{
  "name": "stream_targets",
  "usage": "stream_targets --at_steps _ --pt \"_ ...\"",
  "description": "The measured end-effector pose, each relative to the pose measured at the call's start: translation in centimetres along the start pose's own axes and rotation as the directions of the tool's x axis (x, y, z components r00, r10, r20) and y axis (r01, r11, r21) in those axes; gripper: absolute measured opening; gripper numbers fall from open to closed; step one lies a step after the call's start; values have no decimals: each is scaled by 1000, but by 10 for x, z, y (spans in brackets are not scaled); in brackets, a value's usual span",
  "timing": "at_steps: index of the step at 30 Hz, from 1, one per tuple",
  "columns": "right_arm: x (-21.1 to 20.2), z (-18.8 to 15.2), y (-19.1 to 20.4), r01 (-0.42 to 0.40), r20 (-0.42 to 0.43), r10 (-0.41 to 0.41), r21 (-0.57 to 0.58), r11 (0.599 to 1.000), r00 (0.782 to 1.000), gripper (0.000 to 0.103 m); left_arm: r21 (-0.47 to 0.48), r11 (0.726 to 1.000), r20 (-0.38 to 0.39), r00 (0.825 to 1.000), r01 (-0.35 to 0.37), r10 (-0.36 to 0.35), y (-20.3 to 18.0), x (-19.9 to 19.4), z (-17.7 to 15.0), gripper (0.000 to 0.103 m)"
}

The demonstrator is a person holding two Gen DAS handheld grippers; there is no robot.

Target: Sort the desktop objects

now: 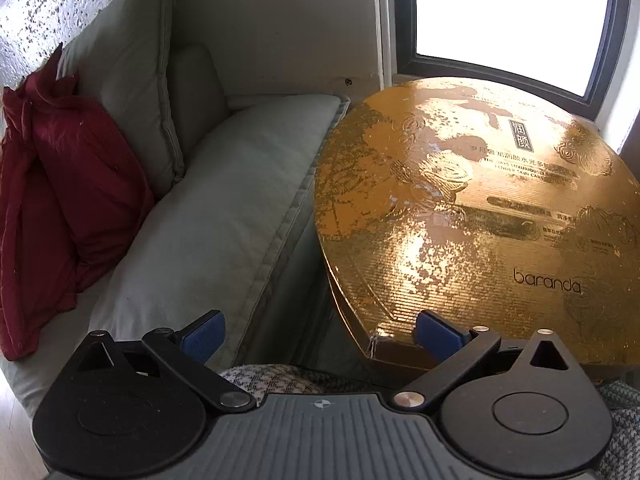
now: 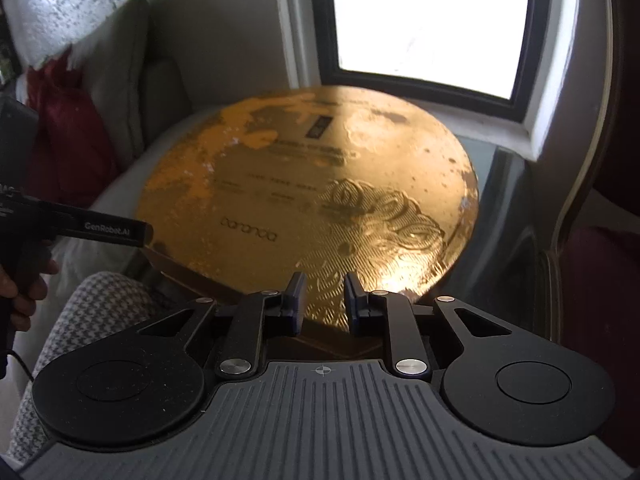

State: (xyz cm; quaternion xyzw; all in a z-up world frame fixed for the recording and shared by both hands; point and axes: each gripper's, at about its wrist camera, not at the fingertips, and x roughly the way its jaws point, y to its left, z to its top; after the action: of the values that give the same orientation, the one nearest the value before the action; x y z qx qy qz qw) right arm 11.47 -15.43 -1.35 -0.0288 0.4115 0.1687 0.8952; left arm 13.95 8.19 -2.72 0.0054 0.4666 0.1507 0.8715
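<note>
A large round golden box (image 1: pixel 480 200) with "baranda" printed on its lid fills the right of the left wrist view; nothing lies on the lid. My left gripper (image 1: pixel 320 334) is wide open at the box's near left edge, its right pad (image 1: pixel 438 334) over the rim and its left pad (image 1: pixel 202 334) off to the side. In the right wrist view the same golden box (image 2: pixel 312 184) sits ahead. My right gripper (image 2: pixel 325 300) hovers over its near edge, fingers a narrow gap apart with nothing between them. The left gripper's body (image 2: pixel 100 232) shows there, held by a hand (image 2: pixel 20 288).
A grey cushioned sofa (image 1: pixel 224 200) with a red pillow (image 1: pixel 72 200) lies left of the box. A bright window (image 2: pixel 432 20) is behind it. A chair with dark red upholstery (image 2: pixel 592 272) stands to the right. A knee in houndstooth fabric (image 2: pixel 100 304) is near the left front.
</note>
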Motion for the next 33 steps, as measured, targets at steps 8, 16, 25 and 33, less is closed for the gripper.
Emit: stream_targets --at_steps 8,16,25,33 --pt "7 0 -3 27 -55 -25 22 999 998 27 11 999 -19 999 -34 34 -6 6 0 103" --pt "27 -1 5 49 -133 -47 15 999 990 27 24 999 -37 998 -41 42 -7 9 0 103" --pt "14 4 -1 51 -109 -45 60 997 993 42 43 998 -63 997 -41 44 -10 1 -2 102" --pt "-16 5 -29 58 -24 -54 196 979 998 86 129 989 -32 997 67 -63 -42 -36 -2 103"
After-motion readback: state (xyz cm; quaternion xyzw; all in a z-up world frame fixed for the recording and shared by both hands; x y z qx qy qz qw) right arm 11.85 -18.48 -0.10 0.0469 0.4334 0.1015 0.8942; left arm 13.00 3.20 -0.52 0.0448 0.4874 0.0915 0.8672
